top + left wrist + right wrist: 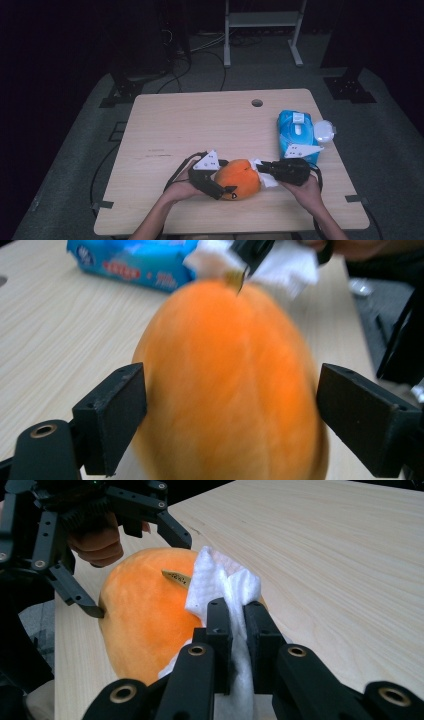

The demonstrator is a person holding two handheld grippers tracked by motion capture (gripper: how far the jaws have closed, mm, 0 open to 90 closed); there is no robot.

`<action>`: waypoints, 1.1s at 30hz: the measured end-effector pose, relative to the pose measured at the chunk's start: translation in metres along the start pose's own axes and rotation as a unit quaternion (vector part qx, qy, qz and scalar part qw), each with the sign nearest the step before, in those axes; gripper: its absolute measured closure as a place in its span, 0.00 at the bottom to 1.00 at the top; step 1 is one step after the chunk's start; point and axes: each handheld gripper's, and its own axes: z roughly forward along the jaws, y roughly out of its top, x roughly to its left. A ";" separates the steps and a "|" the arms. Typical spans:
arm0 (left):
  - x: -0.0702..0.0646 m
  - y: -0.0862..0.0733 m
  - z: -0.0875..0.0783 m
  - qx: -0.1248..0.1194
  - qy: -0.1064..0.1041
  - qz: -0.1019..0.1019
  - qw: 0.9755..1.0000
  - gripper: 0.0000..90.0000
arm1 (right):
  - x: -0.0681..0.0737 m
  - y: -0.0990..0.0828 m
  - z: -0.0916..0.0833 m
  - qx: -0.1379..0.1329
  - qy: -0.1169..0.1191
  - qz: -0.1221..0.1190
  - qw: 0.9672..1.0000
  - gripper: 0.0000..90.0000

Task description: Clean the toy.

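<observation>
here: left gripper (230,415) jaws released around pumpkin (239,179), seemingly untouched; right gripper (237,630) clenching tissue (220,587).

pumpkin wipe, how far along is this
Done: a white wipe is out of the blue pack and pinched in the shut right gripper, pressed to the orange pumpkin by its stem. In hand: the left gripper straddles the pumpkin, jaws open with a gap on the right. Left: probably the rest of the skin; how much is already wiped can't be told.
</observation>
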 end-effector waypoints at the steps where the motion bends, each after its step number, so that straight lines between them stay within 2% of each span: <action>1: 0.002 -0.001 0.000 -0.001 -0.003 -0.001 1.000 0.16 | 0.000 0.000 0.000 0.000 0.002 0.001 1.000 0.91; 3: 0.004 -0.003 -0.001 -0.005 -0.003 -0.001 1.000 0.22 | 0.001 0.000 0.000 0.003 0.004 0.000 1.000 0.91; 6: 0.009 -0.005 -0.004 -0.012 0.011 -0.008 1.000 0.27 | 0.007 0.000 0.000 0.009 0.004 -0.009 1.000 0.91; 9: 0.014 -0.007 -0.006 -0.019 0.026 -0.028 0.999 0.27 | 0.011 0.000 -0.001 0.013 0.006 -0.013 1.000 0.91; 11: 0.015 -0.009 -0.006 -0.021 0.018 -0.033 0.999 0.27 | 0.012 -0.001 -0.001 0.014 0.008 -0.012 1.000 0.91; 14: 0.013 -0.009 -0.004 -0.023 0.010 -0.027 0.999 0.28 | 0.011 0.000 -0.001 0.014 0.009 -0.013 1.000 0.91; 17: 0.010 -0.008 -0.003 -0.021 0.011 -0.007 1.000 0.33 | 0.012 0.003 -0.002 0.009 0.008 -0.016 1.000 0.91; 21: 0.006 -0.005 -0.001 -0.018 0.011 0.012 1.000 0.34 | 0.016 0.011 0.003 0.000 0.015 -0.024 1.000 0.91; 24: 0.005 -0.006 0.000 -0.018 0.010 0.017 1.000 0.35 | 0.021 0.017 0.010 -0.005 0.019 -0.034 0.999 0.91; 27: 0.007 -0.009 -0.001 -0.018 0.009 0.016 1.000 0.36 | 0.023 0.020 0.013 -0.003 0.011 -0.045 0.999 0.91; 33: 0.011 -0.013 -0.003 -0.022 0.003 0.006 1.000 0.37 | 0.012 0.013 0.008 -0.006 0.005 -0.024 1.000 0.91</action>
